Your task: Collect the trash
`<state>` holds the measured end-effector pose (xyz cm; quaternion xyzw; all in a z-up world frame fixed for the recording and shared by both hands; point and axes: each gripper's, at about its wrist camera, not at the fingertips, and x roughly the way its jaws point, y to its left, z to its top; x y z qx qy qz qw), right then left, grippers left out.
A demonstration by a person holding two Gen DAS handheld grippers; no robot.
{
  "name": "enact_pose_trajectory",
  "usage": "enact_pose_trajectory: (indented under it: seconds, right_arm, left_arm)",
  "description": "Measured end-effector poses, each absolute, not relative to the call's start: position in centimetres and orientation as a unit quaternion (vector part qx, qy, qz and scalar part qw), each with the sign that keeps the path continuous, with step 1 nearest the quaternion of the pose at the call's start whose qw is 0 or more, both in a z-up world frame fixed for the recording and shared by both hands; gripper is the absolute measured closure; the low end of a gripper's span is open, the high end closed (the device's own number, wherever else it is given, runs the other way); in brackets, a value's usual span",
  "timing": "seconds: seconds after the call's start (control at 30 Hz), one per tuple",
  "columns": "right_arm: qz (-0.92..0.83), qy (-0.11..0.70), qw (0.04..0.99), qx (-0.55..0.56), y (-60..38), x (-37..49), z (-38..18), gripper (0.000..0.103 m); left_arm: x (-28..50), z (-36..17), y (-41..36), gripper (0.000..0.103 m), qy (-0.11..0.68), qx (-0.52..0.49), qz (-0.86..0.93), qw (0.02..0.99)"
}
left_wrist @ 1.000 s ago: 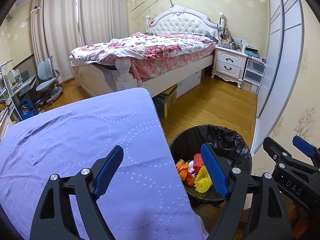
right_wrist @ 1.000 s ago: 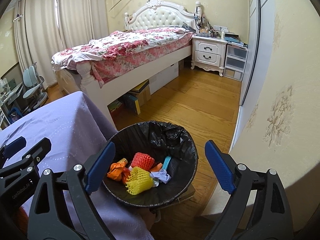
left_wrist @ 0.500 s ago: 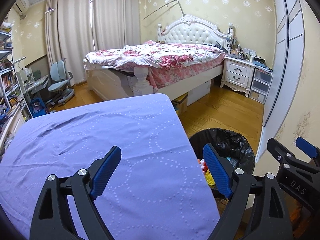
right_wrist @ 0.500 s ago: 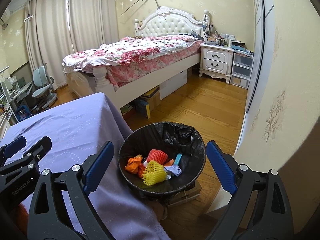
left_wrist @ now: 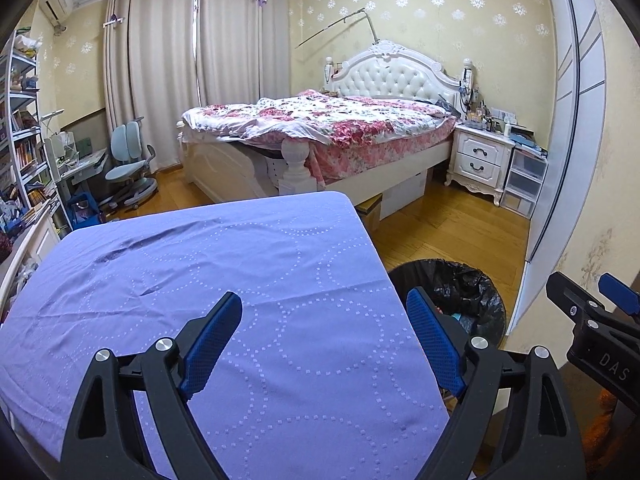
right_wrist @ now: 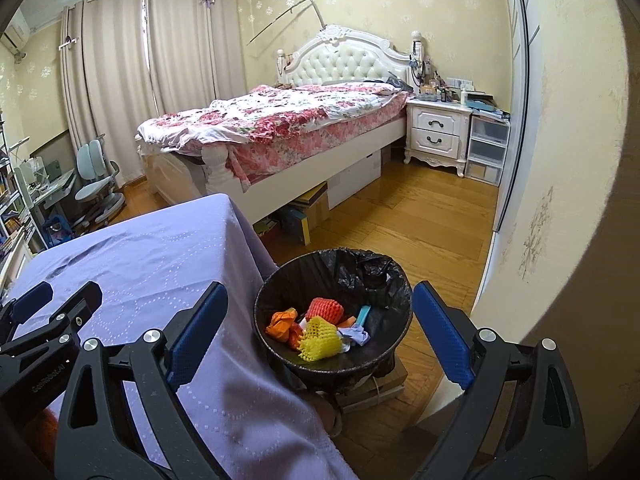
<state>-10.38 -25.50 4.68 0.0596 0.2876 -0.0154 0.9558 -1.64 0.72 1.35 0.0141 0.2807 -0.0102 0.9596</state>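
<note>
A black-lined trash bin (right_wrist: 372,272) stands on the floor beside the purple-clothed table (right_wrist: 140,260). Inside lie a yellow foam net (right_wrist: 318,340), a red foam net (right_wrist: 325,309), an orange wrapper (right_wrist: 282,322) and crumpled pale paper (right_wrist: 354,334). My right gripper (right_wrist: 320,296) hangs open above and in front of the bin, with nothing between its fingers. My left gripper (left_wrist: 324,308) is open and empty over the bare cloth (left_wrist: 200,280). In the left wrist view the bin (left_wrist: 460,284) peeks out past the table's right edge, its contents mostly hidden.
A bed (left_wrist: 320,128) with a floral cover fills the back. A white nightstand (right_wrist: 438,132) and plastic drawers (right_wrist: 486,152) stand at the right. A desk chair (left_wrist: 128,160) and shelves (left_wrist: 24,140) are left. Boxes (right_wrist: 308,208) sit under the bed, and a wall (right_wrist: 560,160) is close right.
Both grippers have drawn back and up from the bin. It looks smaller in the right view and slid low right in the left view, with more of the table and room showing.
</note>
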Motion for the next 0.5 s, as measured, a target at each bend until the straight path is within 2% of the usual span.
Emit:
enact_pose_trajectory:
  seconds: [0.5]
  right_arm:
    - [-0.013,0.286,0.956,0.056,-25.12,-11.45,4.93,0.011]
  left_arm:
    - [-2.13,1.47,1.14,0.019,0.277,0.012,-0.008,0.961]
